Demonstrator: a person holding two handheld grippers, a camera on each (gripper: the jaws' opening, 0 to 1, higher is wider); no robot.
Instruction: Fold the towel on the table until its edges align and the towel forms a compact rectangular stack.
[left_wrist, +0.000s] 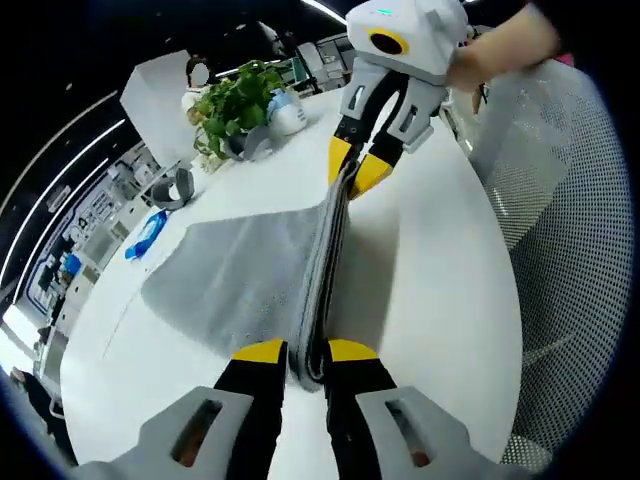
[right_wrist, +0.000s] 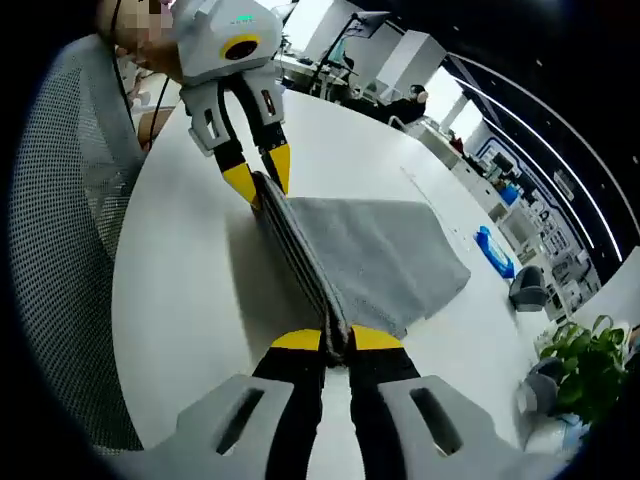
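Towel (left_wrist: 250, 275) edge stretched taut, pinched between left gripper (left_wrist: 305, 350) and right gripper (right_wrist: 335, 338) fingers.

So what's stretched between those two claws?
A bunched edge of the grey towel runs from the left claw to the right claw, both clamped on it, clearest in the left gripper view.

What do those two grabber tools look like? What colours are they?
Both look alike. The left tool has black fingers with yellow tips, growing out of a pale grey body with dark slots. The right tool shows the same yellow tips, a white and grey boxy top with a small teal light, and a person's hand behind it.
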